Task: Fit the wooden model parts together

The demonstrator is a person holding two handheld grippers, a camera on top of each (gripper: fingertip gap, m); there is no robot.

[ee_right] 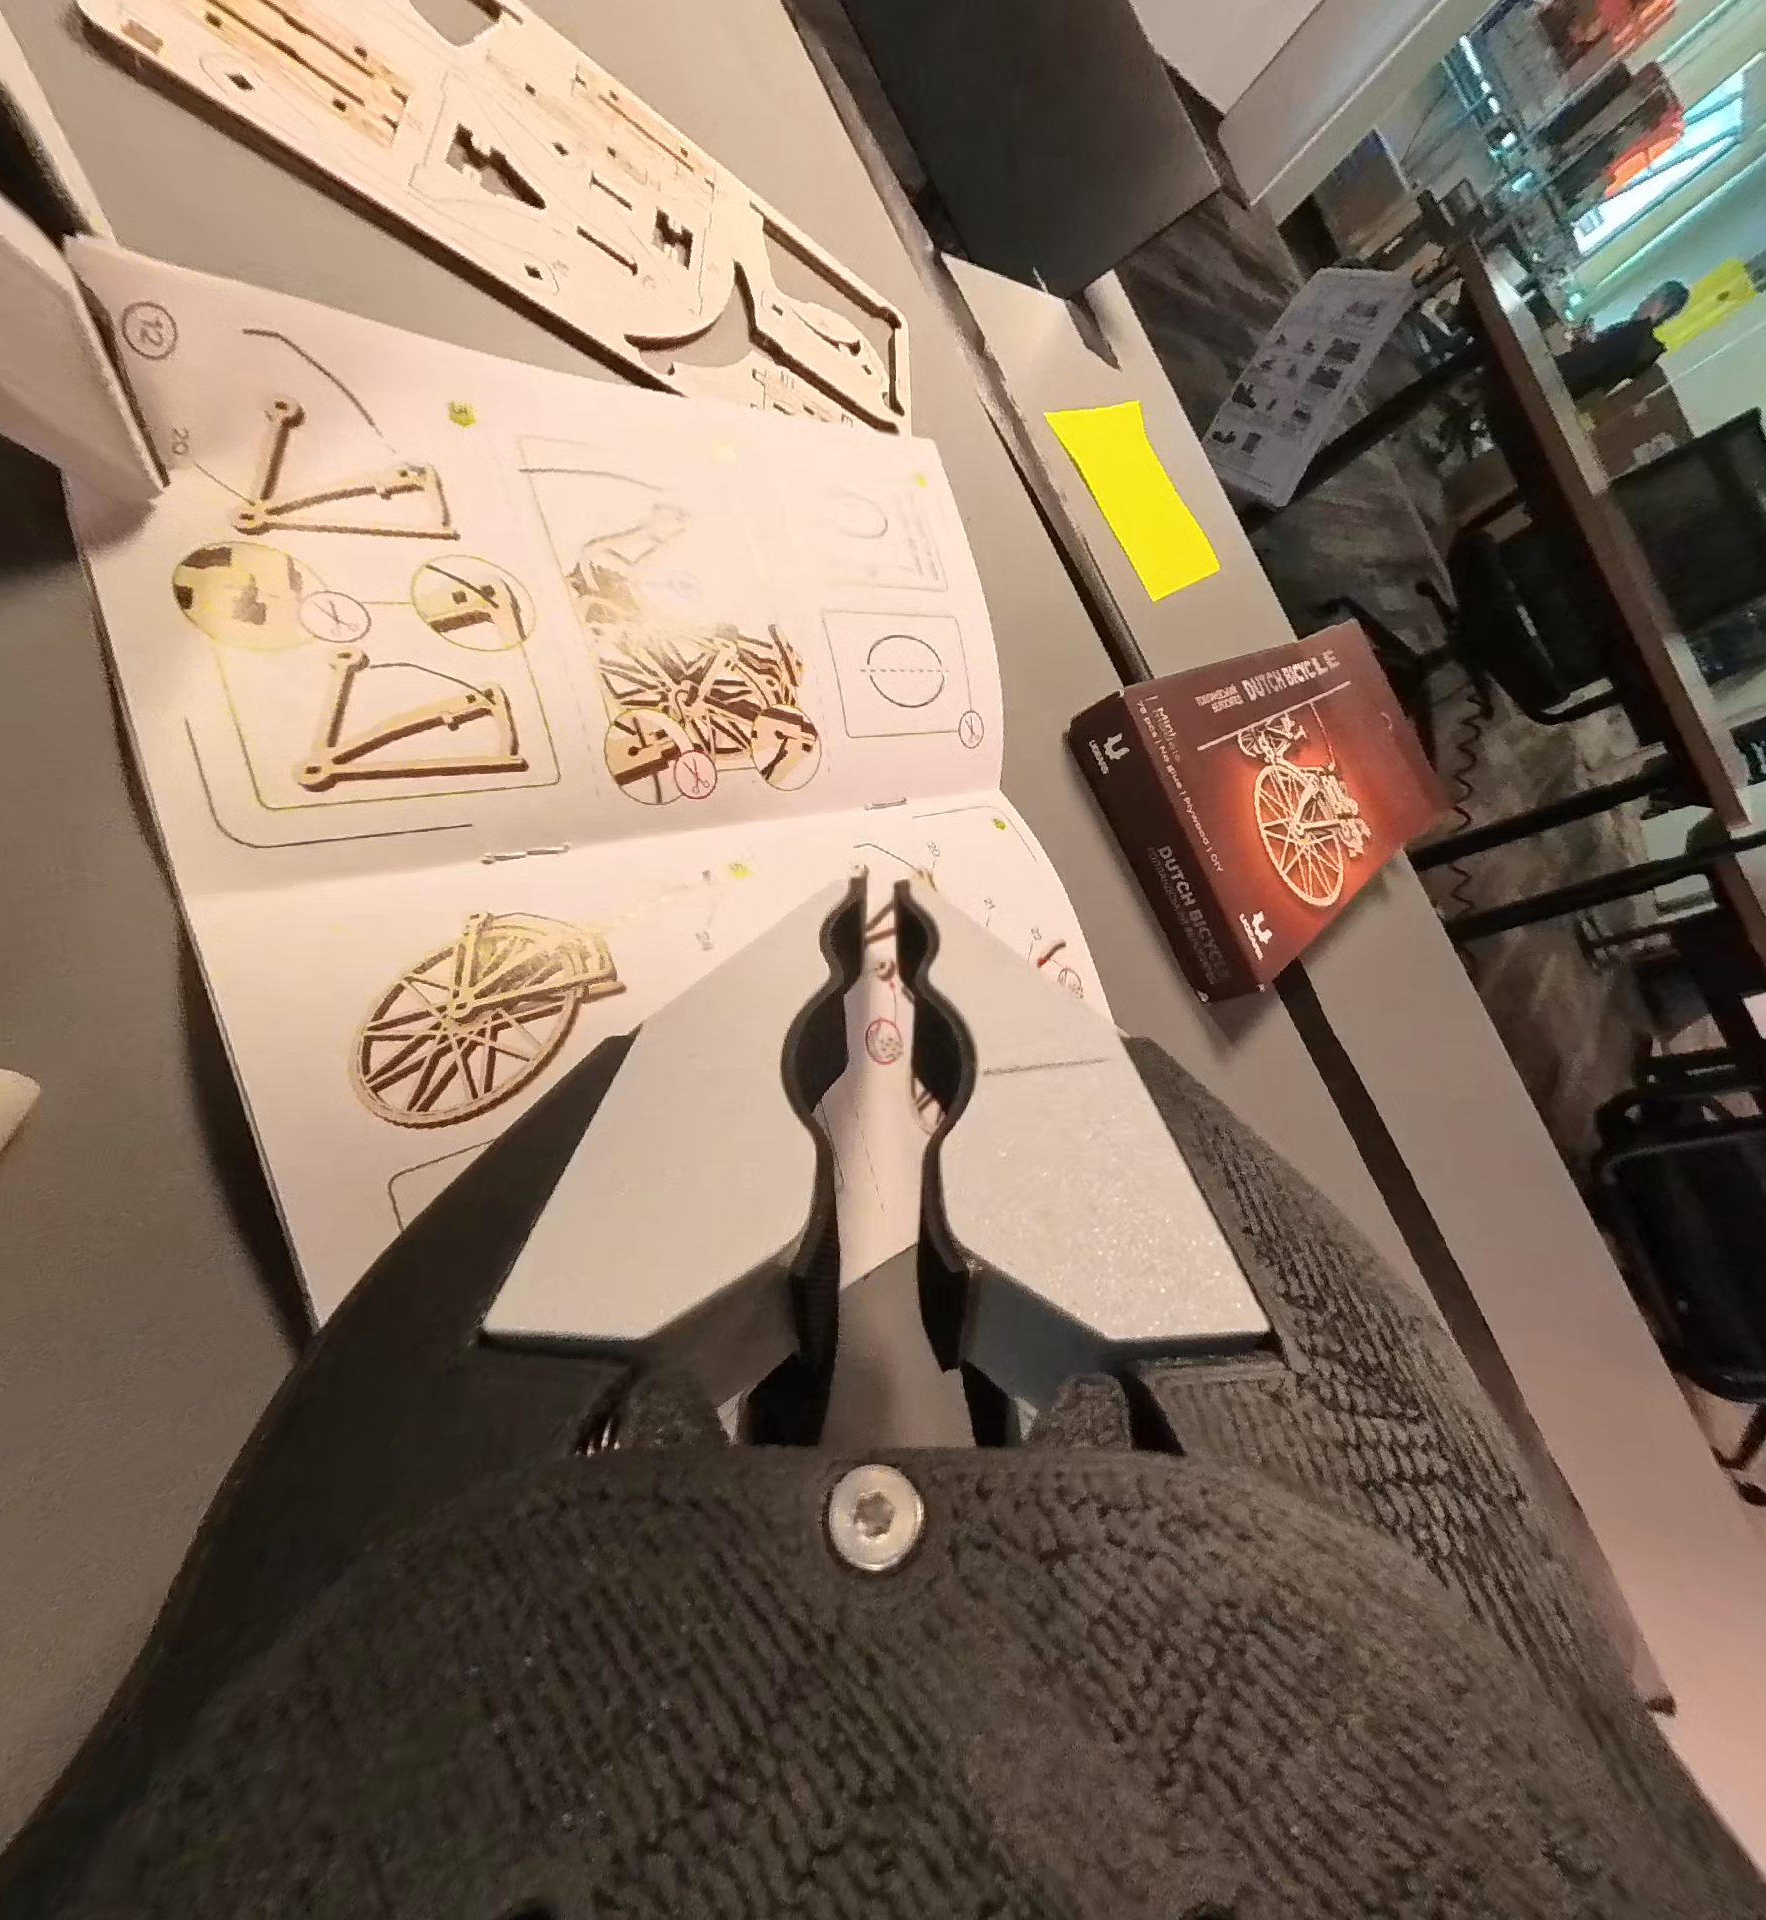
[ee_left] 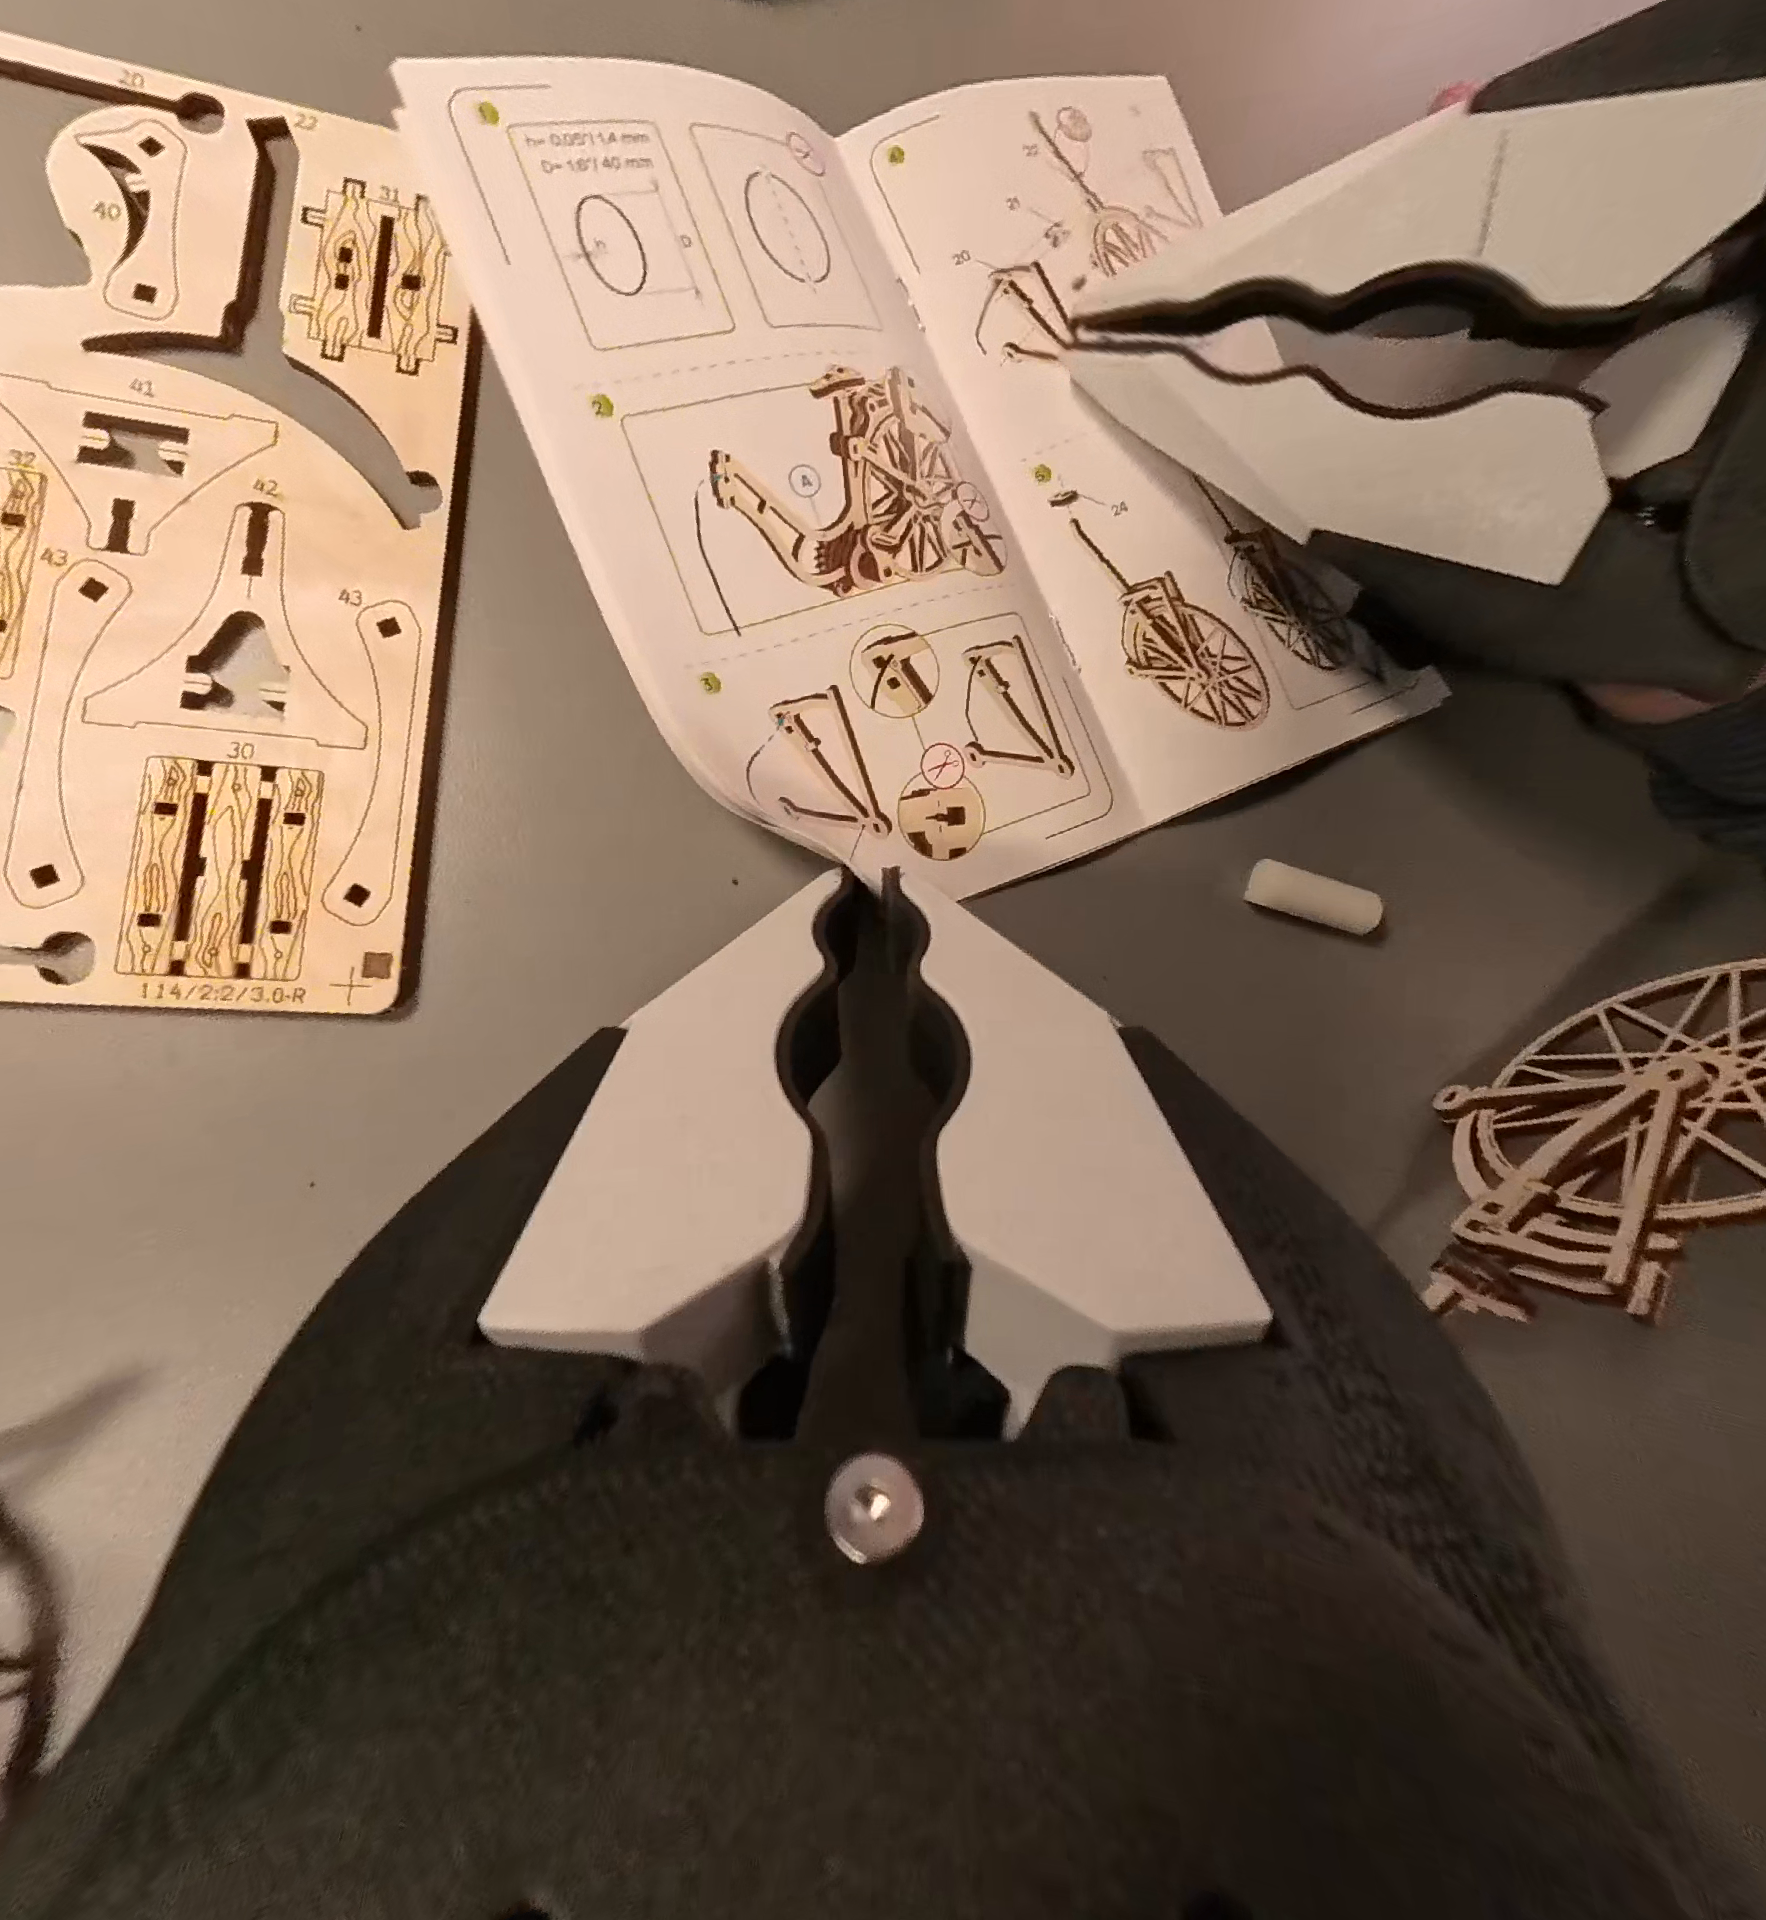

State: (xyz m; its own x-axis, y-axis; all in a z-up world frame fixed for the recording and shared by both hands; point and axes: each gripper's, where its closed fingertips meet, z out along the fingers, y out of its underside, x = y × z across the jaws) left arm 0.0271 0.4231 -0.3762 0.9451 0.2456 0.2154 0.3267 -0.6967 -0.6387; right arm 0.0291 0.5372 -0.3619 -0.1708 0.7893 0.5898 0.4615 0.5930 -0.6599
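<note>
Left wrist view has the plywood parts sheet (ee_left: 183,520) at the far left, flat on the grey table (ee_left: 183,1195). Several pieces are already pushed out of it and many are not.

In the middle lies the open instruction booklet (ee_left: 806,468). The left gripper (ee_left: 871,885) points at its near edge, where the page curls up. Its fingers are drawn almost together, with only a dark slit between them. Whether the page edge is caught there cannot be told.

Right of these tips a small white cylinder (ee_left: 1315,909) lies on the table. Far right, the right gripper (ee_left: 1078,330) comes in over the right page. It is also closed to a thin slit, with its tips on the paper, and no wooden part is in it.

The wooden wheel assembly (ee_left: 1637,1143) lies flat at the near right, well apart from both claws. Its fork end points near-left. It is to the right of the left claw and on the near side of the right one, so probably either claw must leave the booklet and turn toward it. In the right wrist view the wheel is out of sight, and only the booklet (ee_right: 443,675) is before the right gripper (ee_right: 879,885).
</note>
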